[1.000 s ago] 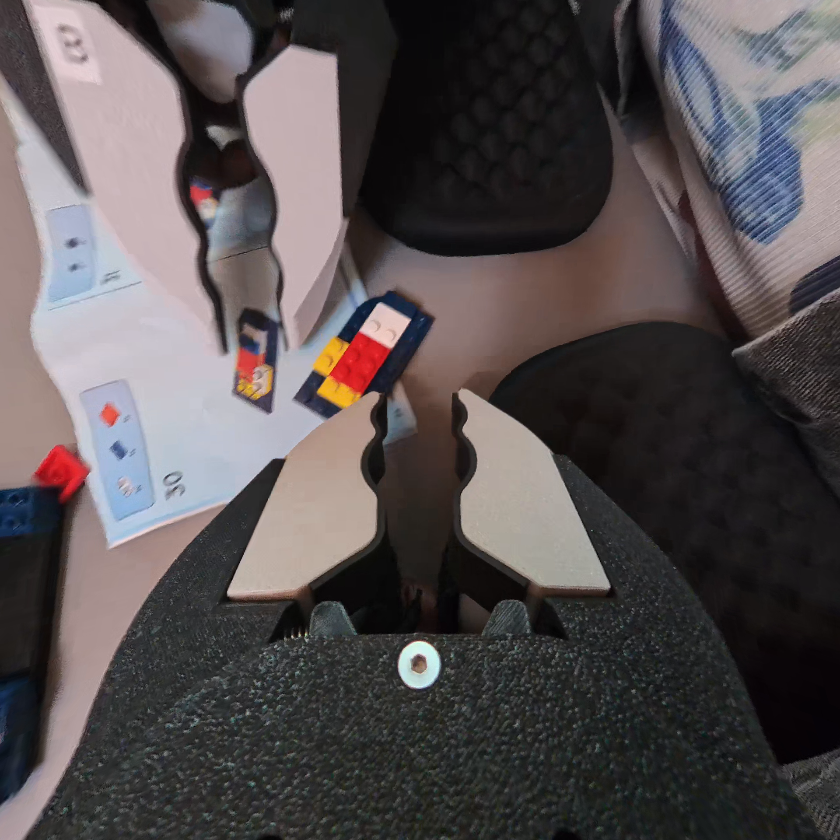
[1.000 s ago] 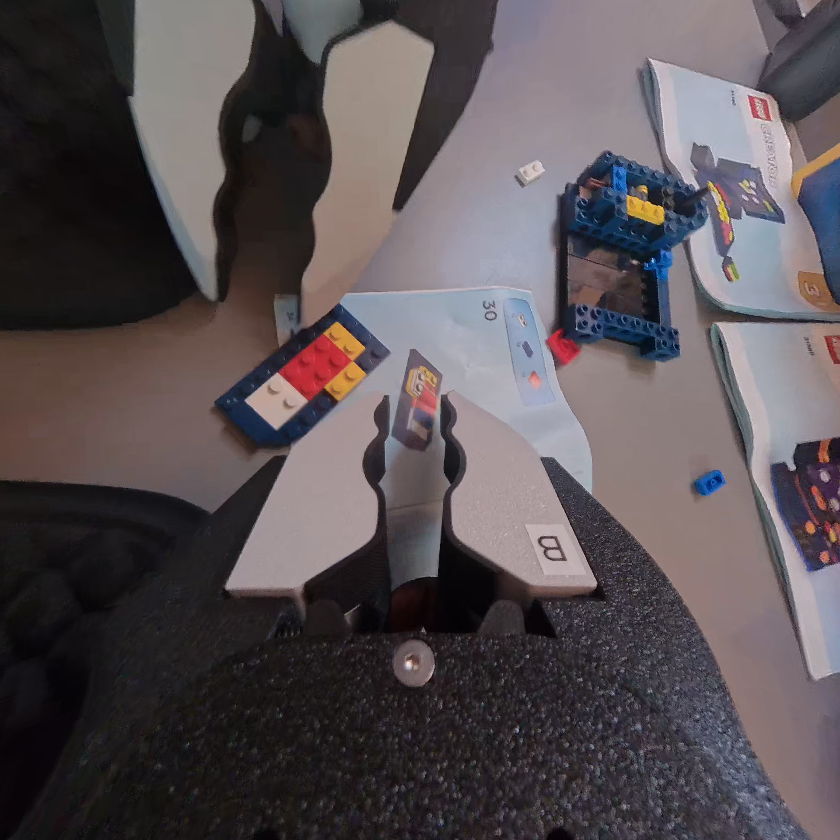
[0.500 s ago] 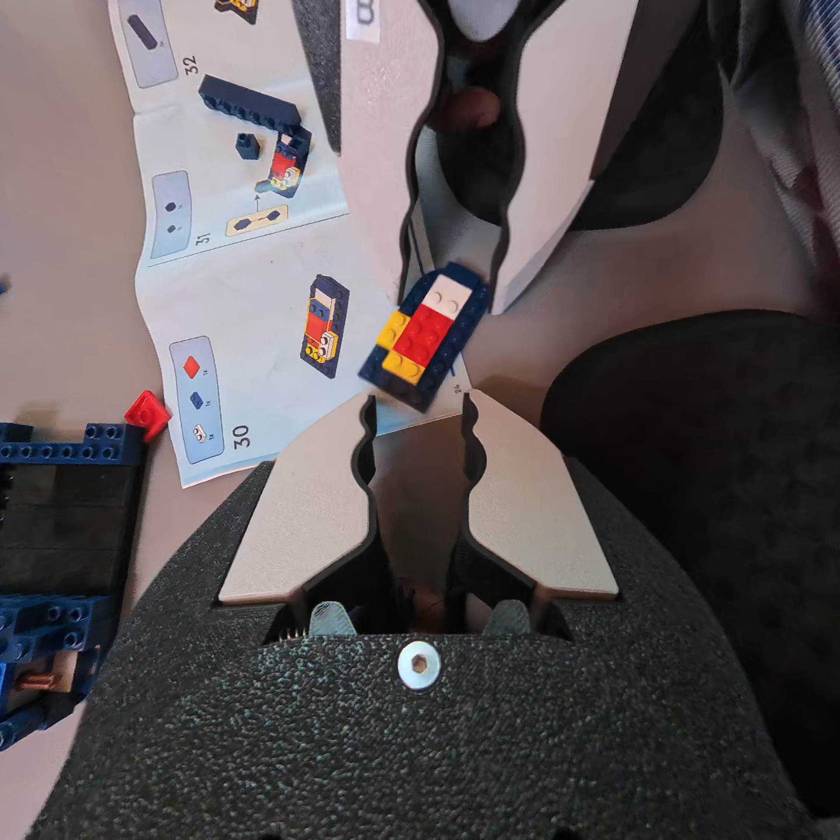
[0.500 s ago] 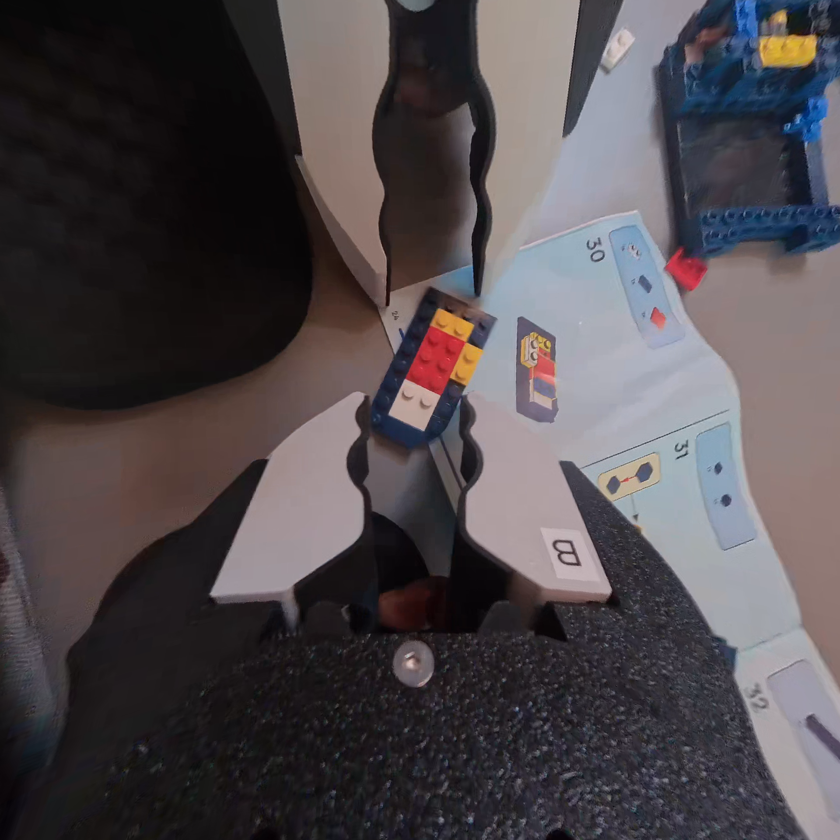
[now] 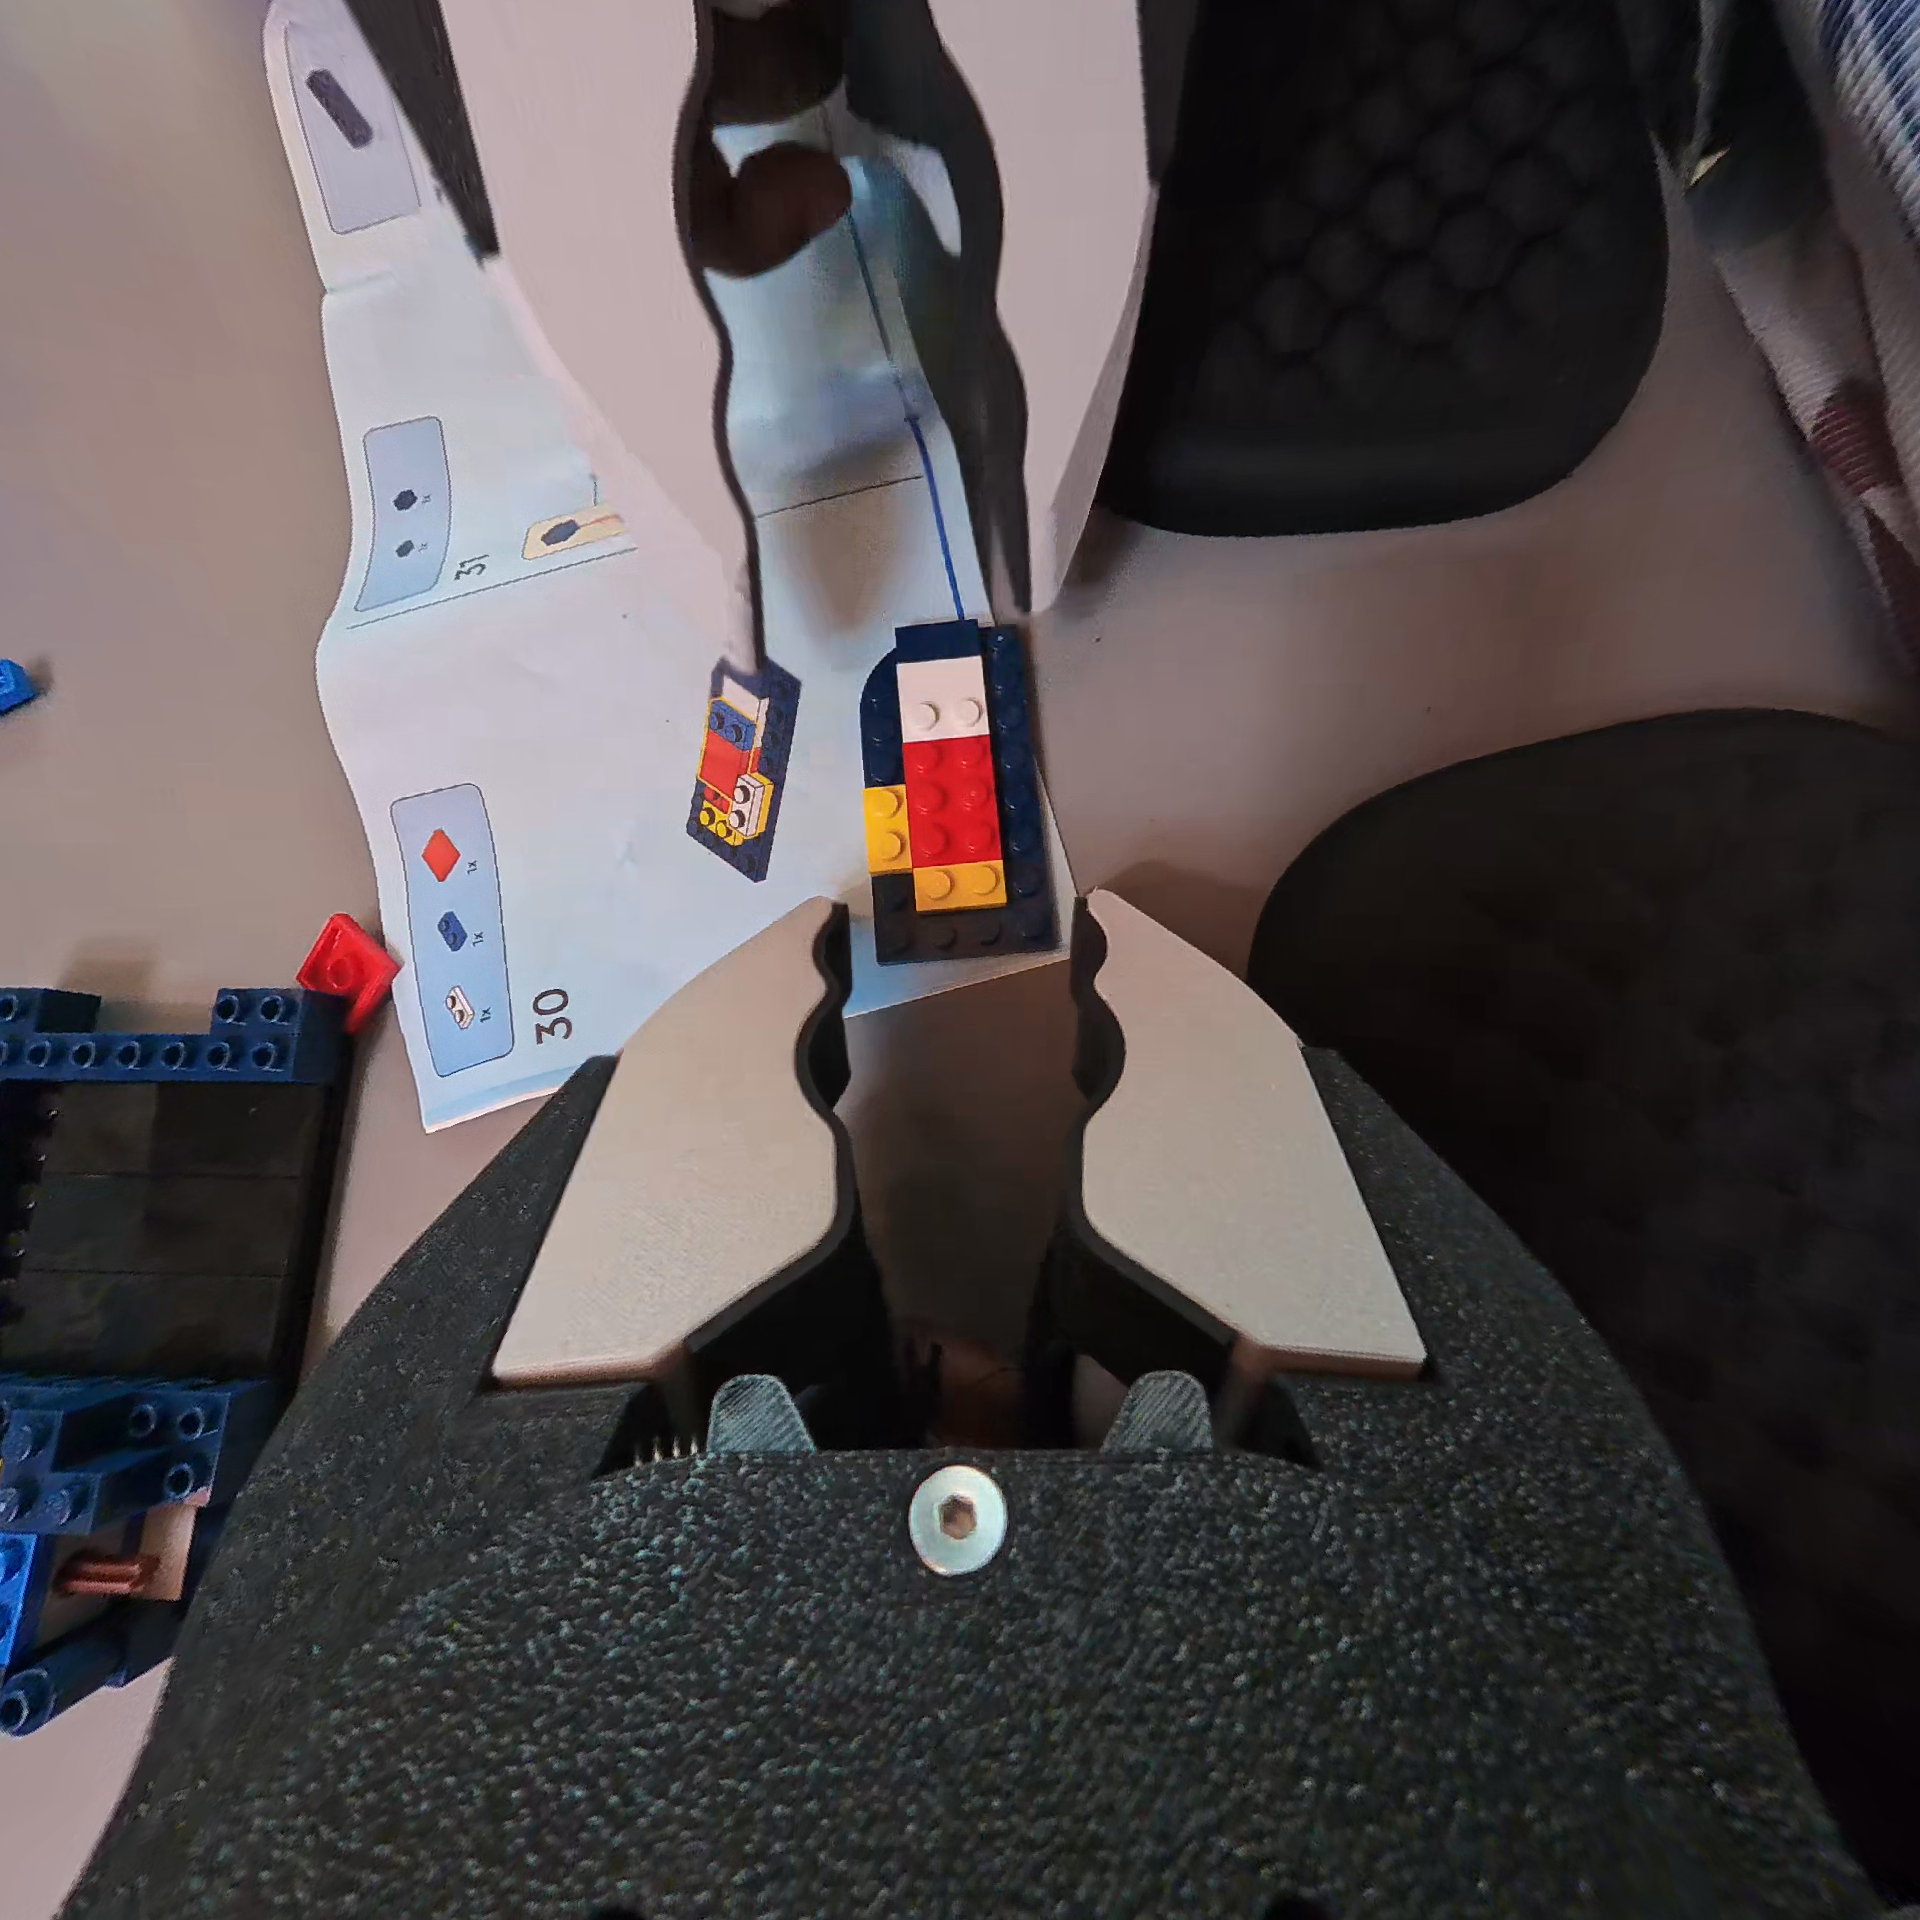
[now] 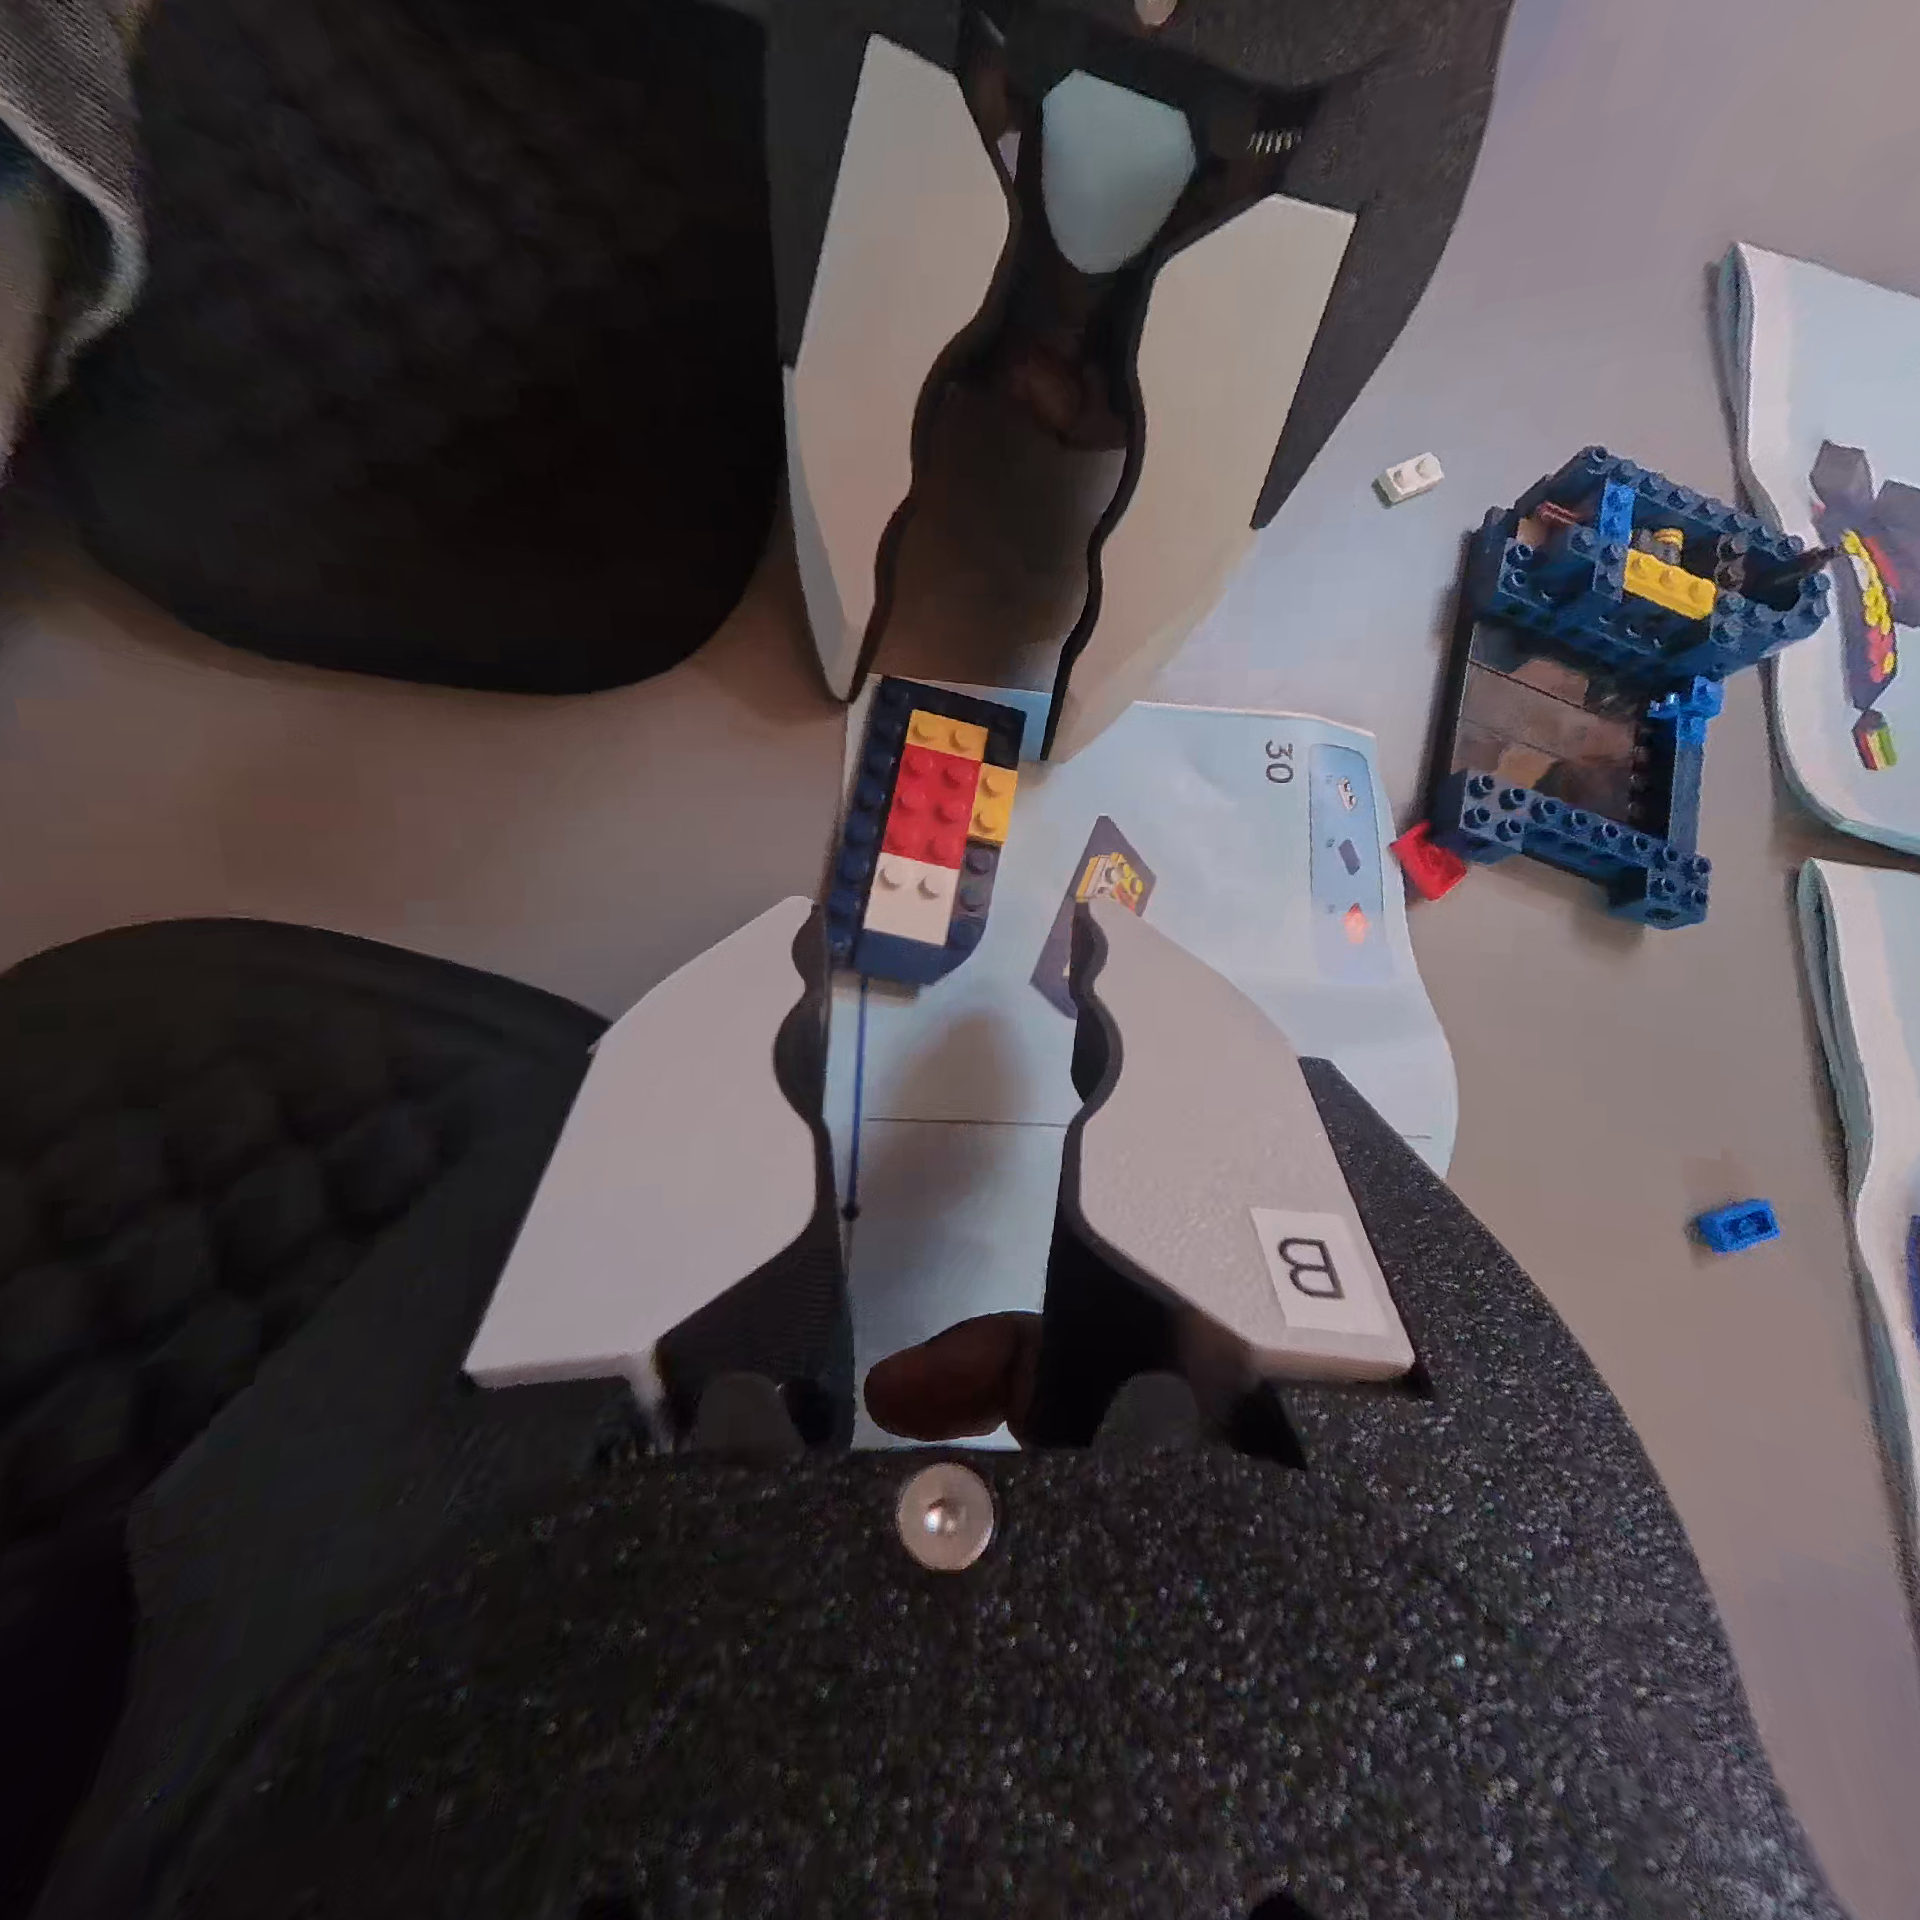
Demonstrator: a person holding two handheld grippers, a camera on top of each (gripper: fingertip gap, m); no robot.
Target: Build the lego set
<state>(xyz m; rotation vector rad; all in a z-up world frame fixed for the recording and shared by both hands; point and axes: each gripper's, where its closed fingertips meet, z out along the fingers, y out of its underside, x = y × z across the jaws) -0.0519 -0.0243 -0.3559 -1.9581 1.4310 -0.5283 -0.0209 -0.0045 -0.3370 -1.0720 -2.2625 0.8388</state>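
A dark blue brick plate (image 5: 1023, 790) topped with white, red and yellow bricks lies flat on a light blue instruction sheet (image 5: 540, 727). My left gripper (image 5: 958, 914) is open, its fingertips just short of the plate's near end, with nothing held. My right gripper (image 5: 894, 623) faces it from the far end of the plate. In the right wrist view the plate (image 6: 925, 831) lies just ahead of my open right gripper (image 6: 945, 920), its rounded end level with the fingertips, and no pad presses on it. The left gripper (image 6: 945, 717) stands open at the plate's far end.
A larger blue brick build (image 6: 1600, 707) and a red tile (image 6: 1429, 862) lie beside the sheet (image 6: 1247, 831). A loose blue brick (image 6: 1735, 1226), a white plate (image 6: 1410, 478) and booklets (image 6: 1808, 468) lie to the right. Black cushions (image 5: 1382, 260) (image 5: 1610, 1039) flank the table. The tips of one gripper are about 5 cm away from the tips of the other. The red tile (image 6: 1429, 862) is about equally far from each gripper, around 9 cm. Look for it in the left wrist view (image 5: 351, 956) too.
Both grippers opened wider and swung round to face each other along the plate's length. The plate stayed on the sheet and now lies between the two sets of fingertips.
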